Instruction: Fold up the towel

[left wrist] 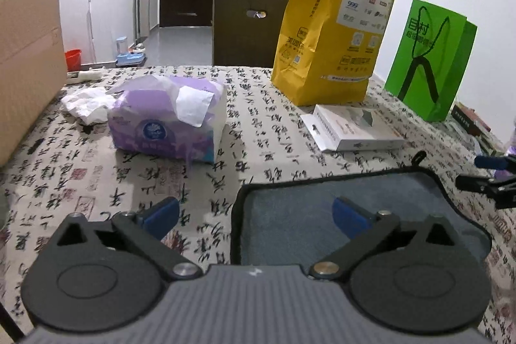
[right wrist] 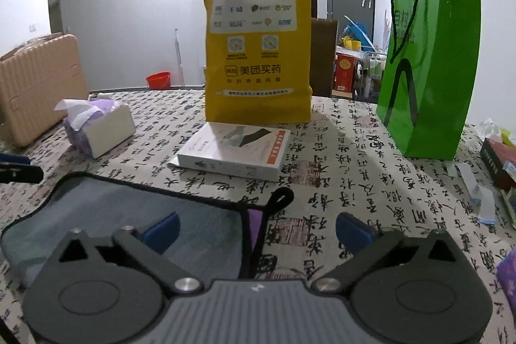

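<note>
A grey-blue towel with black edging and a black hanging loop lies flat on the calligraphy-print tablecloth. My left gripper is open and straddles the towel's left edge. Its right finger is over the towel and its left finger over the cloth. In the right wrist view the towel lies at lower left. My right gripper is open over its right edge, near the loop. A purple layer shows under that edge. The right gripper's fingers show at the left wrist view's right edge.
A purple tissue pack, crumpled tissue, a yellow paper bag, a white flat box and a green gift bag stand beyond the towel. A beige suitcase stands at the left. Boxes and papers lie at far right.
</note>
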`<state>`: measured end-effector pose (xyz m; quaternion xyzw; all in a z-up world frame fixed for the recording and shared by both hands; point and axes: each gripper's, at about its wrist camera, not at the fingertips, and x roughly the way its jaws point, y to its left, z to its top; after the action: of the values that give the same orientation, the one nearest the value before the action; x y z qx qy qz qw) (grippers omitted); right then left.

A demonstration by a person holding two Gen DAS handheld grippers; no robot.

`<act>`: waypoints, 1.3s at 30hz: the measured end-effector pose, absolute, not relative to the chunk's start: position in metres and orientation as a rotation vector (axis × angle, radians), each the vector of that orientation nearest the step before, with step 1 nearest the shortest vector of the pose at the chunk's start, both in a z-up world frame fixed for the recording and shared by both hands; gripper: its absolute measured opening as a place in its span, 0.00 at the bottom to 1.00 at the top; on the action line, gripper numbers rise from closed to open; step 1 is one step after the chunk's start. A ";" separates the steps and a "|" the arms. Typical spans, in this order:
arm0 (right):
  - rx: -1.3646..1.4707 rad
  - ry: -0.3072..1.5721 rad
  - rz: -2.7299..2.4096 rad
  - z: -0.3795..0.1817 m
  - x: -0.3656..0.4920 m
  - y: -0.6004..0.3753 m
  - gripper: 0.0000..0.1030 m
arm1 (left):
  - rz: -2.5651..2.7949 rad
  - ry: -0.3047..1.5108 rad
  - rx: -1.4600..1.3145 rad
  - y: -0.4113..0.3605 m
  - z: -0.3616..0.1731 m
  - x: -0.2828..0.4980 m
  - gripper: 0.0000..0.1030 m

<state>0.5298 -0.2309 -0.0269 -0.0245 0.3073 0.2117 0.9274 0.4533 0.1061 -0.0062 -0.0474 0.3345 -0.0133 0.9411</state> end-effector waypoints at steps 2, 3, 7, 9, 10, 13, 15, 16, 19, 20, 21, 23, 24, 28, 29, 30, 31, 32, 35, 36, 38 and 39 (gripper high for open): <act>-0.052 0.630 0.437 -0.024 0.522 -0.231 1.00 | -0.016 0.691 -0.100 0.106 -0.006 0.447 1.00; -0.052 0.631 0.439 -0.023 0.519 -0.231 1.00 | -0.015 0.692 -0.098 0.105 -0.005 0.443 1.00; -0.045 0.649 0.436 -0.024 0.510 -0.232 1.00 | 0.006 0.683 -0.078 0.103 -0.003 0.432 1.00; -0.039 0.657 0.431 -0.024 0.506 -0.233 1.00 | 0.009 0.685 -0.093 0.104 -0.001 0.428 1.00; -0.038 0.660 0.428 -0.024 0.505 -0.234 1.00 | 0.012 0.684 -0.095 0.104 0.000 0.427 1.00; -0.041 0.659 0.426 -0.021 0.497 -0.234 1.00 | 0.021 0.680 -0.102 0.103 0.003 0.421 1.00; -0.041 0.660 0.429 -0.019 0.492 -0.234 1.00 | 0.025 0.681 -0.102 0.101 0.005 0.417 1.00; -0.040 0.660 0.431 -0.017 0.488 -0.234 1.00 | 0.029 0.683 -0.101 0.100 0.006 0.414 1.00; -0.045 0.657 0.436 -0.013 0.477 -0.234 1.00 | 0.035 0.682 -0.101 0.098 0.008 0.404 1.00; -0.046 0.655 0.437 -0.012 0.473 -0.234 1.00 | 0.034 0.678 -0.101 0.098 0.009 0.399 1.00; -0.050 0.651 0.438 -0.010 0.469 -0.234 1.00 | 0.033 0.673 -0.099 0.097 0.010 0.395 1.00; -0.058 0.642 0.441 -0.007 0.460 -0.233 1.00 | 0.033 0.664 -0.093 0.095 0.013 0.385 1.00; -0.059 0.637 0.441 -0.006 0.456 -0.233 1.00 | 0.031 0.661 -0.091 0.094 0.013 0.381 1.00; -0.062 0.619 0.447 -0.002 0.439 -0.229 1.00 | 0.022 0.649 -0.075 0.088 0.016 0.364 1.00; -0.064 0.616 0.451 -0.001 0.435 -0.228 1.00 | 0.021 0.644 -0.073 0.087 0.017 0.359 1.00; -0.065 0.612 0.454 -0.001 0.431 -0.227 1.00 | 0.021 0.639 -0.074 0.086 0.018 0.356 1.00; -0.064 0.607 0.457 0.000 0.427 -0.226 1.00 | 0.021 0.631 -0.076 0.086 0.019 0.352 1.00; -0.062 0.602 0.460 0.002 0.423 -0.225 1.00 | 0.021 0.625 -0.079 0.086 0.020 0.349 1.00; -0.050 0.582 0.461 0.006 0.413 -0.224 1.00 | 0.021 0.604 -0.077 0.084 0.022 0.339 1.00; -0.044 0.574 0.462 0.007 0.410 -0.224 1.00 | 0.022 0.600 -0.076 0.084 0.021 0.336 1.00; -0.032 0.564 0.465 0.008 0.403 -0.224 1.00 | 0.027 0.602 -0.085 0.084 0.019 0.331 1.00; -0.031 0.560 0.466 0.008 0.399 -0.223 1.00 | 0.027 0.604 -0.088 0.084 0.019 0.329 1.00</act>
<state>0.3991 -0.2233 0.0075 -0.0153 0.2740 0.2278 0.9343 0.3292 0.0836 0.0186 -0.0434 0.2973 0.0134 0.9537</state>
